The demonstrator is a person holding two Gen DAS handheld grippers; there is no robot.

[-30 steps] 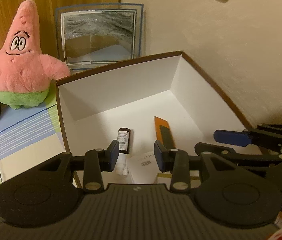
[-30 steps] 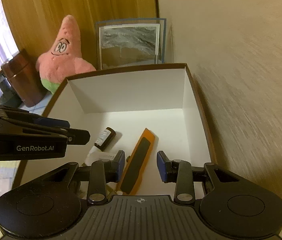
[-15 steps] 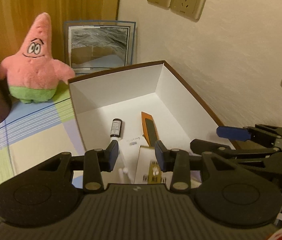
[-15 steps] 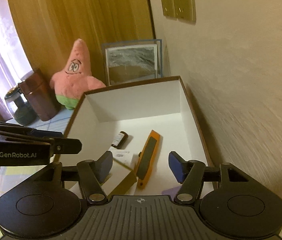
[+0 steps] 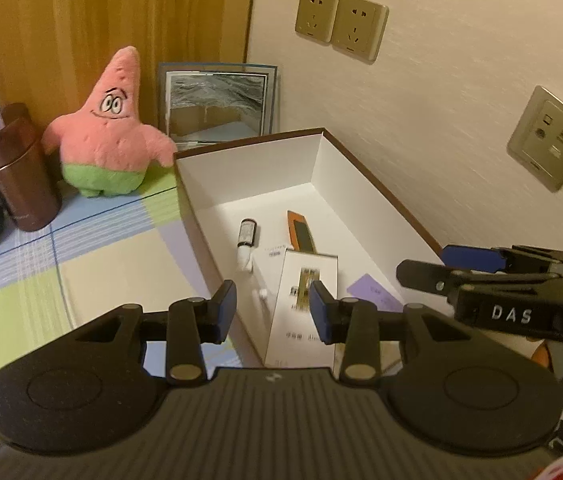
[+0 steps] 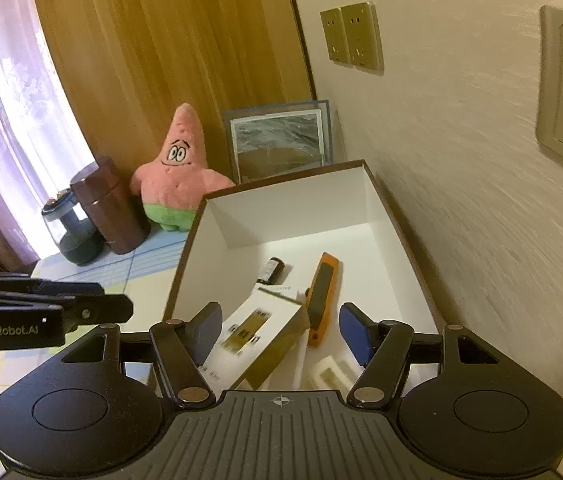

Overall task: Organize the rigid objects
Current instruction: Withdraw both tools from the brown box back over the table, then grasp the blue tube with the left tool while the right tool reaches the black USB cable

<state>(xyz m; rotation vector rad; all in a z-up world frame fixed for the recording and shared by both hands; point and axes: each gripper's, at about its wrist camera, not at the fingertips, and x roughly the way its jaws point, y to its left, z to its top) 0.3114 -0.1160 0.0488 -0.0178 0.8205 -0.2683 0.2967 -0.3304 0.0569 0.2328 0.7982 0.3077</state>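
Fingers on my left gripper [image 5: 272,307] and right gripper [image 6: 280,330] are spread wide, holding nothing. Inside the white box [image 6: 397,216] lie a carton [image 6: 257,334], orange knife [image 6: 323,294] and little bottle [image 6: 272,271]. I think a low reach could bump the box wall.

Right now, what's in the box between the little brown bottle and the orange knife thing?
Only bare white box floor separates the small brown glass bottle from the orange utility knife; the right wrist view shows it best.

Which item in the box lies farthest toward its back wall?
The small dark bottle, lying on its side. The orange utility knife reaches nearly as far; the white carton and purple card sit nearer both grippers.
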